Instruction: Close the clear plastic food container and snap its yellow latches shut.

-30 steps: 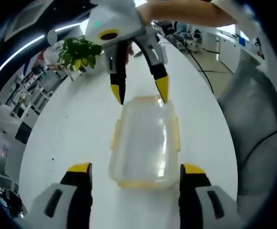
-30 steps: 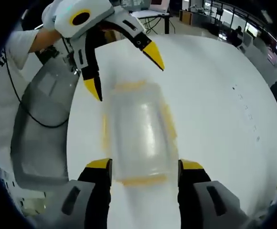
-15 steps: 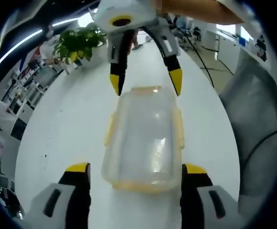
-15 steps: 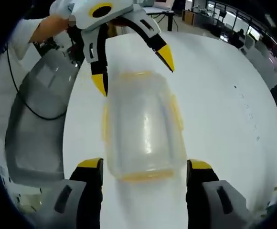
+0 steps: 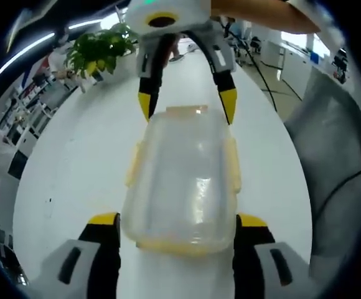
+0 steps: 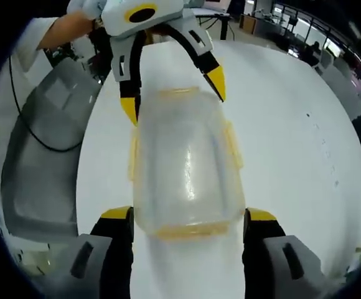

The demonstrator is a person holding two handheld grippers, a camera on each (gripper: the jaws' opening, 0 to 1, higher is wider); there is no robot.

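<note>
A clear plastic food container [image 5: 180, 180] lies lengthwise on the white table [image 5: 75, 162], its lid on top. Yellow latches [image 5: 233, 166] stick out along its rim. My left gripper [image 5: 177, 221] is open, with its jaws on either side of the container's near end. My right gripper [image 5: 187, 106] is open at the far end, its yellow tips flanking the end latch. In the right gripper view the container [image 6: 183, 168] runs from my right gripper [image 6: 188, 215] to my left gripper [image 6: 173, 96], and side latches [image 6: 233, 146] flare outward.
A potted green plant [image 5: 99, 53] stands at the far edge of the table. A grey cushioned seat [image 5: 336, 162] with a black cable [image 6: 40, 146] lies beside the table. A person's forearm [image 5: 255, 12] holds the right gripper. An office room lies beyond.
Both grippers have come closer to the container from opposite ends, so it looks larger. Their open jaws now straddle its two ends. The container has stayed on the table.
</note>
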